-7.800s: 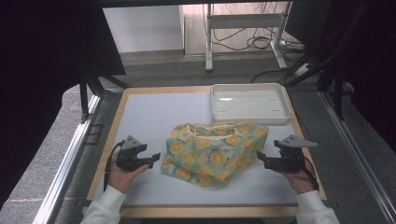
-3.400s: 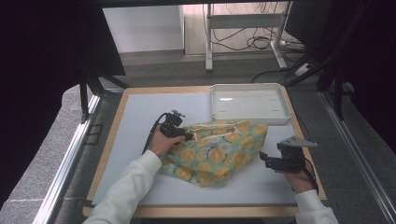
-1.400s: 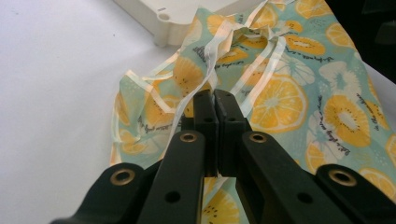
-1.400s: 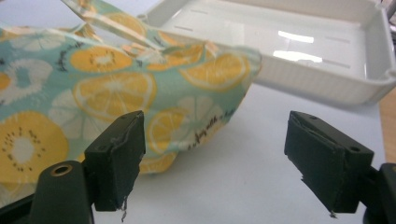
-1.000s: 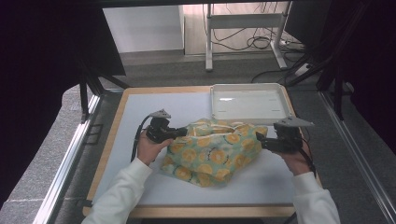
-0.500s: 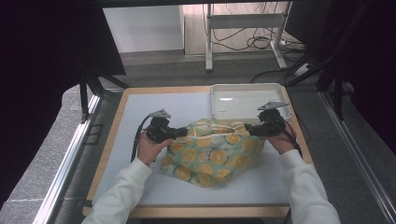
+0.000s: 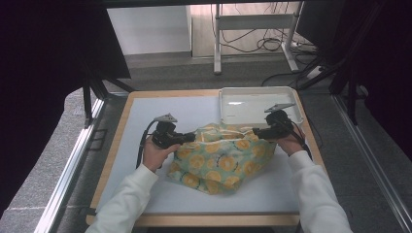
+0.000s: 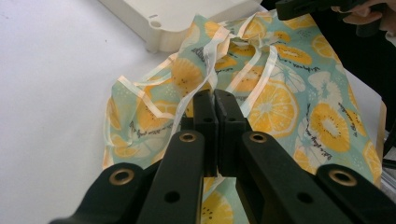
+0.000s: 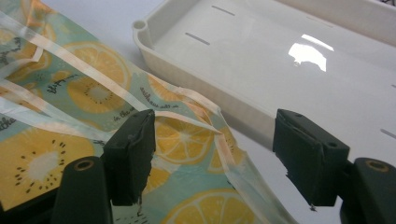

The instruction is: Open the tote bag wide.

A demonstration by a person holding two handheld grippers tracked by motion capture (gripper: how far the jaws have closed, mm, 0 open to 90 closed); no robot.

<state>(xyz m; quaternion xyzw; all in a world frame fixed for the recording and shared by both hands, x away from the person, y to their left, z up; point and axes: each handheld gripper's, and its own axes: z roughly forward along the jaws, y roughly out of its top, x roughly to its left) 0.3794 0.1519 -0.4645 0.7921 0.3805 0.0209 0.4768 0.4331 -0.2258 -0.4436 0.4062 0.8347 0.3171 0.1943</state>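
Observation:
A teal cloth [image 7: 221, 160] printed with orange and kiwi slices lies bunched on the white mat. My left gripper [image 7: 190, 139] is shut on its left edge; in the left gripper view the jaws [image 8: 215, 100] pinch the cloth [image 8: 280, 102] near a pale ribbon hem. My right gripper [image 7: 257, 131] is at the cloth's far right corner, beside the tray. Its jaws [image 9: 219, 158] stand open astride the hemmed corner of the cloth [image 9: 84, 88] and have just been closing, with the pads clear of the fabric.
A white plastic tray [image 7: 221, 104] sits at the table's far right, its rim [image 9: 196, 84] touching the cloth's corner; it also appears in the left gripper view [image 8: 177, 18]. The wooden table edge [image 7: 121, 121] frames the white mat [image 7: 145, 107].
My right gripper has moved in from the right, away from me, to the cloth's far right corner by the tray. The left gripper and the cloth's left edge have stayed put.

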